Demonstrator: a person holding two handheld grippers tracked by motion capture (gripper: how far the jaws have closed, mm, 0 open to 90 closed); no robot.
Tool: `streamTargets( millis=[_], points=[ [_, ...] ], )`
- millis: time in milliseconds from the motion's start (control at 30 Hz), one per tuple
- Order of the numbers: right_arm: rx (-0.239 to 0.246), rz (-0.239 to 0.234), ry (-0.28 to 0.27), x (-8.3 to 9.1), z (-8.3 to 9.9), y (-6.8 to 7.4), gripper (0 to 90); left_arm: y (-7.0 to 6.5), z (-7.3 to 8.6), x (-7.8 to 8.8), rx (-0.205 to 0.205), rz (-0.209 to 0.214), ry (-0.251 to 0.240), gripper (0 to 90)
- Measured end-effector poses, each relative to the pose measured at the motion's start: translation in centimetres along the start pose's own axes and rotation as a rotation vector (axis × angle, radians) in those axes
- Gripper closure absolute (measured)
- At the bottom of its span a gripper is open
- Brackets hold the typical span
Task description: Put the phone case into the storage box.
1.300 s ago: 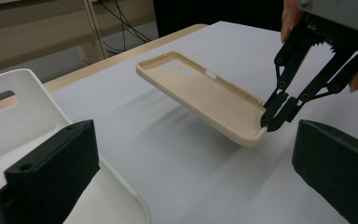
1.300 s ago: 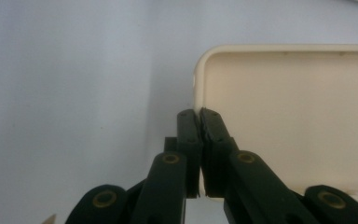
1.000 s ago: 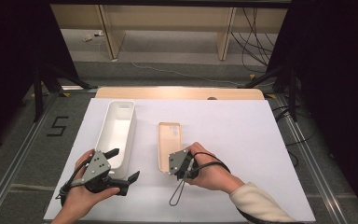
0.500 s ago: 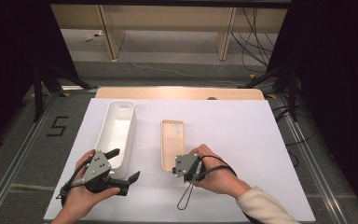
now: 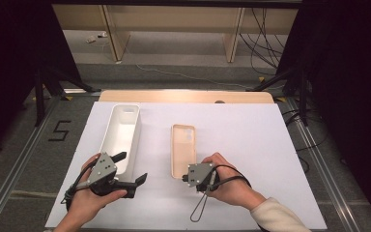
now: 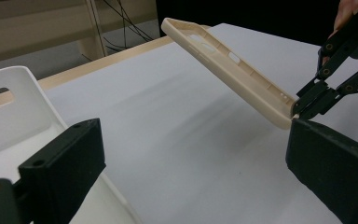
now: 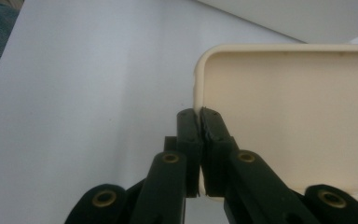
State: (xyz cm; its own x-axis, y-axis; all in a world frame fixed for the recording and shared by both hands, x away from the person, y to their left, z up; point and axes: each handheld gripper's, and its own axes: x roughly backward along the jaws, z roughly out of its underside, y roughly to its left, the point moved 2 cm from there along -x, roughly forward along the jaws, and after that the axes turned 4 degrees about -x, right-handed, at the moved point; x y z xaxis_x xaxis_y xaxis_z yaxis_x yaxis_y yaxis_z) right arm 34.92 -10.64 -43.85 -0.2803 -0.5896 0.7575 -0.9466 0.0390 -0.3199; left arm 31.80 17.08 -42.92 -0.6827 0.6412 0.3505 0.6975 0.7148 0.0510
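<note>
A beige phone case (image 5: 183, 147) lies lengthwise at the middle of the white sheet. My right gripper (image 5: 180, 176) is shut on the rim of its near end (image 7: 199, 116). In the left gripper view the case (image 6: 228, 60) tilts up off the sheet, far end highest, with the right gripper (image 6: 307, 100) clamped at its low corner. The case's hollow inside (image 7: 298, 107) faces up. My left gripper (image 5: 131, 168) stands open at the near end of a long white bin (image 5: 121, 133), nothing between its jaws (image 6: 193, 154). The bin's wall (image 6: 14, 112) is by its left jaw.
A white sheet (image 5: 251, 145) covers the table, with a wooden strip (image 5: 183, 95) along the far edge. The right gripper's cable loops (image 5: 200, 208) on the sheet near the person's wrist. Dark stands and cables are on the floor beyond.
The right gripper has shifted a little right and toward the person, and the phone case came along with it. The left gripper has stayed put.
</note>
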Motion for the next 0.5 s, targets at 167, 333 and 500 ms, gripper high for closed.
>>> streamTargets(
  millis=[167, 333, 500],
  points=[
    [0.005, 0.007, -0.016, 0.0, 0.1, 0.2, 88.3, 0.1, -0.4, -0.5, 0.033, 0.005, -0.005, 6.0],
    [0.001, 0.022, -0.017, 0.0, 0.2, 0.3, 88.3, 0.2, -0.9, -1.0, 0.039, 0.006, -0.004, 7.3],
    [-0.004, 0.026, -0.021, 0.0, 0.3, 0.4, 88.3, 0.1, -1.5, -1.7, 0.038, 0.016, -0.011, 9.2]
  ],
)
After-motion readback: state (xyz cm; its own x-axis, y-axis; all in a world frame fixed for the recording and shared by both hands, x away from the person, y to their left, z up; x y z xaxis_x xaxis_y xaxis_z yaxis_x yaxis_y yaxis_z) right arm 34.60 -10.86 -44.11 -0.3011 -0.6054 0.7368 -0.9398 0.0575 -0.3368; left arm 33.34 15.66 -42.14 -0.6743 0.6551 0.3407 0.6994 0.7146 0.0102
